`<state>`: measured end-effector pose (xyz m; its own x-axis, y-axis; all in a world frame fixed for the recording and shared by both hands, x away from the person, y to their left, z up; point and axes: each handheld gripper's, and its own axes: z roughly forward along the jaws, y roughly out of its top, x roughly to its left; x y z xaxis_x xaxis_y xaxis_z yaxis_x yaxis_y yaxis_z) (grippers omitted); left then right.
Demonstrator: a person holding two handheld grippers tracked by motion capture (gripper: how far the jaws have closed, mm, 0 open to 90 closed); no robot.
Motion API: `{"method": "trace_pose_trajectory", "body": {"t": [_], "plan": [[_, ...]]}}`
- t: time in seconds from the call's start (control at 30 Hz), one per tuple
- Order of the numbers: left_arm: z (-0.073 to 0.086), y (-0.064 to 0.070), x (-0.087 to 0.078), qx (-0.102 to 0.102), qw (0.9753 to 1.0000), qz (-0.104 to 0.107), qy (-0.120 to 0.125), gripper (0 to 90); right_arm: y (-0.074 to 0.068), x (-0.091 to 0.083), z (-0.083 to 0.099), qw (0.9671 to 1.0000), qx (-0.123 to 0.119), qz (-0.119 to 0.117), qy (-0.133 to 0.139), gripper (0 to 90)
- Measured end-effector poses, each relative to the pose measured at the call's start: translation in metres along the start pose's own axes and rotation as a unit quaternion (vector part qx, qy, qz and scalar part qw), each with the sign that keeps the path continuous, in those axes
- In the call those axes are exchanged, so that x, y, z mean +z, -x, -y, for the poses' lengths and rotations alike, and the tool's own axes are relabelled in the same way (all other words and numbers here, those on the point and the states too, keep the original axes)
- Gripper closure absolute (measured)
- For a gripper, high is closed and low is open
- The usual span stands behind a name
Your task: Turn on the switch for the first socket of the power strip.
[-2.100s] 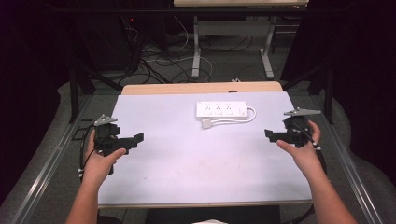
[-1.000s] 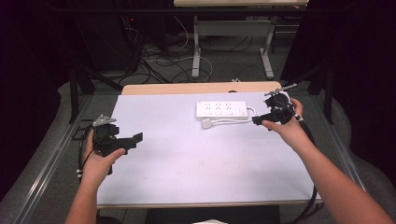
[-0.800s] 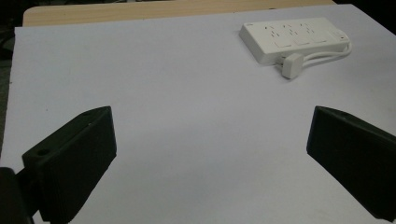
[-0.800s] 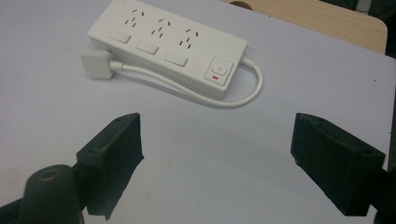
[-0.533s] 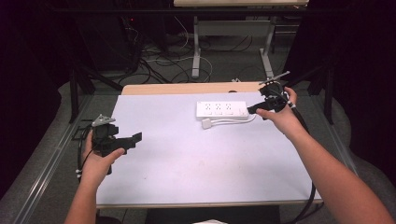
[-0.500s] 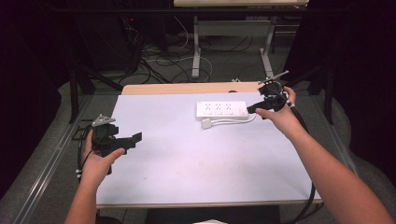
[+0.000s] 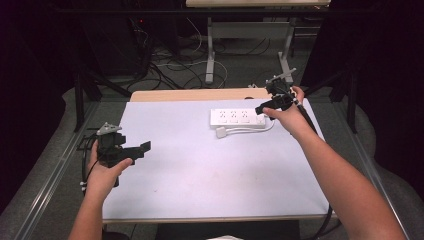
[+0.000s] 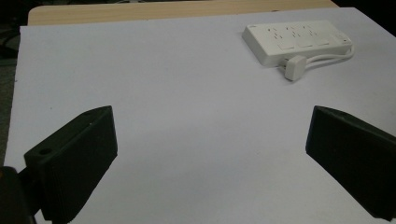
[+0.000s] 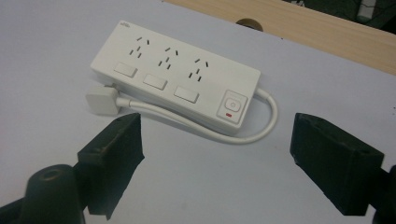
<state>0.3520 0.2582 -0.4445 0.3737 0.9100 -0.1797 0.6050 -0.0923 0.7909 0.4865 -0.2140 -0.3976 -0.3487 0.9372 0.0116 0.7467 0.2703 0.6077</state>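
A white power strip (image 7: 236, 117) (image 8: 296, 38) (image 9: 175, 78) with three sockets lies at the back of the white tabletop, its cable (image 9: 233, 133) looped along its near side and ending in a white plug (image 7: 221, 132) (image 9: 100, 101). My right gripper (image 7: 264, 107) (image 9: 215, 163) hovers just right of the strip's switch end, open, jaws spread with nothing between them. My left gripper (image 7: 142, 148) (image 8: 210, 163) is held open above the table's left side, far from the strip.
The white tabletop (image 7: 200, 165) has a bare wooden strip (image 7: 195, 95) along its back edge. Behind the table stand desk legs (image 7: 211, 50) and loose cables (image 7: 165, 65) on the floor. Dark curtains close both sides.
My right gripper has travelled from the table's right edge back and left to the power strip's right end. The left gripper has stayed where it was.
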Motion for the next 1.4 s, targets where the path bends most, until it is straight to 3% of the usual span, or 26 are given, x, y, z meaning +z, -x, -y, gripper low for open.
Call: {"method": "trace_pose_trajectory", "body": {"t": [0.27,0.5,1.0,1.4], "plan": [[0.001,0.000,0.001,0.002,1.0000,-0.003,-0.001,2.0,-0.007,0.014,-0.008,1.0000,-0.004,0.005,-0.006,16.5],[0.000,-0.001,-0.001,0.002,1.0000,-0.003,-0.001,2.0,-0.009,0.026,-0.013,0.9999,0.009,0.002,-0.013,18.6],[-0.001,-0.004,-0.002,0.006,1.0000,-0.005,-0.002,2.0,-0.003,0.051,-0.017,0.9987,0.036,0.018,-0.032,24.3],[-0.001,-0.005,-0.002,0.005,1.0000,-0.007,0.000,2.0,0.001,0.066,-0.020,0.9979,0.050,0.027,-0.030,39.6]]}}
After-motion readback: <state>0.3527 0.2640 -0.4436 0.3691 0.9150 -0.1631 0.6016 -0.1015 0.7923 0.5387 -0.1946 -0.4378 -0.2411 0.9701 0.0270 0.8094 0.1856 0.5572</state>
